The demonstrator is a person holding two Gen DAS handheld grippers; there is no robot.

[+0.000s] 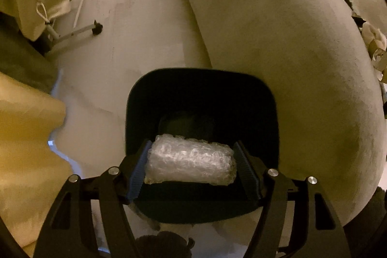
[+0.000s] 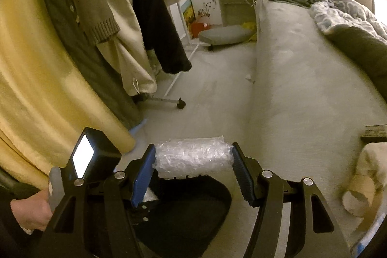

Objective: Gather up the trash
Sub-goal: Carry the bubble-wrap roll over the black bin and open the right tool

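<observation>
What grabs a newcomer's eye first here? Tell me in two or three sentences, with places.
A bubble wrap roll sits between the blue pads of the left gripper, directly above the open black bin. The right gripper clamps a second bubble wrap roll just above that bin, with the bed stretching away on the right.

Floor: I see a black bin near, a grey cushion far.
Bed: I see a rumpled quilt far right.
</observation>
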